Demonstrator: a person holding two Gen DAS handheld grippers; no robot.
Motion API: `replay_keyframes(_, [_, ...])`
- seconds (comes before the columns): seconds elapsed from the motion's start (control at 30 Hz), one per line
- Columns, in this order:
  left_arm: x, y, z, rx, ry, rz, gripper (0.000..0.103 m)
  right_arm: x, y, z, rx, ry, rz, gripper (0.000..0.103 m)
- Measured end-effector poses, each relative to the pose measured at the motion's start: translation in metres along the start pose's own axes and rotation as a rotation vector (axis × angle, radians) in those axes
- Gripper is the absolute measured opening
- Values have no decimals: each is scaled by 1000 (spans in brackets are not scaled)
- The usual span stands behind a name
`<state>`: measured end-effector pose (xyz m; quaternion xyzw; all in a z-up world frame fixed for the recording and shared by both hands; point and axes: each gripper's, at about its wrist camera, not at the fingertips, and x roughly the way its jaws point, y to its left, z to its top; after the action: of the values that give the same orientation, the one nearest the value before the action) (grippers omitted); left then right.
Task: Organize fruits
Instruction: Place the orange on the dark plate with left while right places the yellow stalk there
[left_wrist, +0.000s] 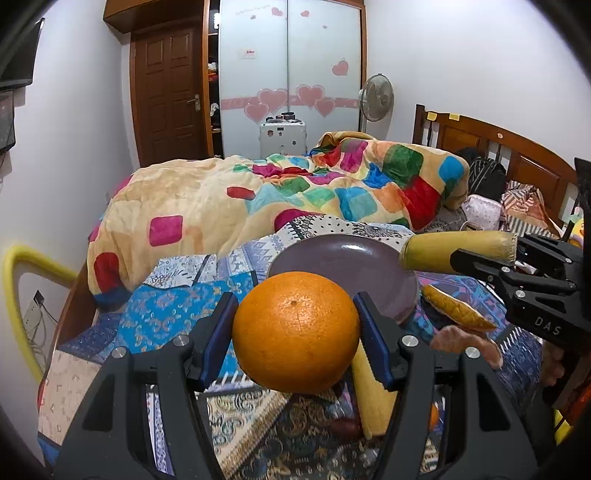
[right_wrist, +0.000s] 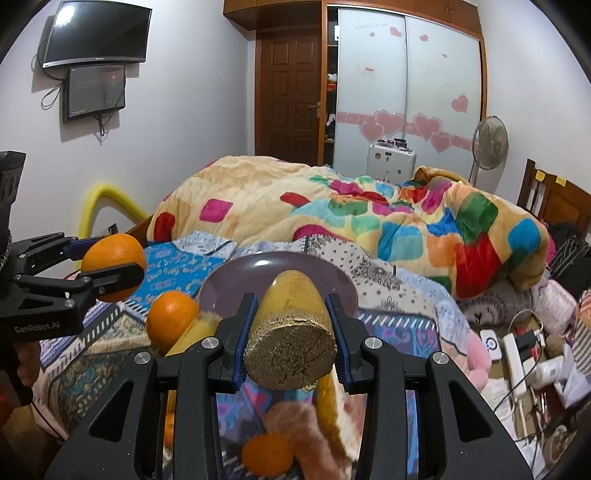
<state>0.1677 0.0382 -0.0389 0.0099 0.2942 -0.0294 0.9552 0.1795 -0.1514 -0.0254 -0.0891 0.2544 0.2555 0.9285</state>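
Orange fruit: a large orange (left_wrist: 295, 330) sits clamped between the blue pads of the left gripper (left_wrist: 295, 332), lifted above the bedspread, near the plate's near-left edge; from the right wrist view it hangs at far left (right_wrist: 112, 267).
Yellow fruit: a banana-like piece (right_wrist: 291, 332) with a flat cut end facing the camera is pinched in the right gripper (right_wrist: 291, 339); its tip reaches over the plate (seen side-on from the left wrist view (left_wrist: 458, 251)).
Plate: a purple plate (left_wrist: 332, 254) rests on the patterned bedspread (left_wrist: 166, 306), just beyond both grippers.
Loose fruit: a second orange (right_wrist: 171, 319) lies left of the plate beside another yellow piece (right_wrist: 192, 334); a third orange (right_wrist: 267, 456) lies near, under the right gripper (blurred).
Far side: a heaped multicoloured blanket (left_wrist: 295, 192) covers the bed behind the plate.
Right edge: cables and a power strip (right_wrist: 515, 354) lie in clutter.
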Motion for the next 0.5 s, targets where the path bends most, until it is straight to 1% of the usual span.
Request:
replay_keyframes(0.2, [26,5,14,-7,31,10,64,19,-8,8,6,-8,-25,34])
replay_keyframes(0.4, [53,13,26,-41,72,-9,64,39,-19,18,16,-5,-56,34])
replay_keyframes(0.5, [69,13,31,-35,88,11,64,53,-21,22,10,9,-67,34])
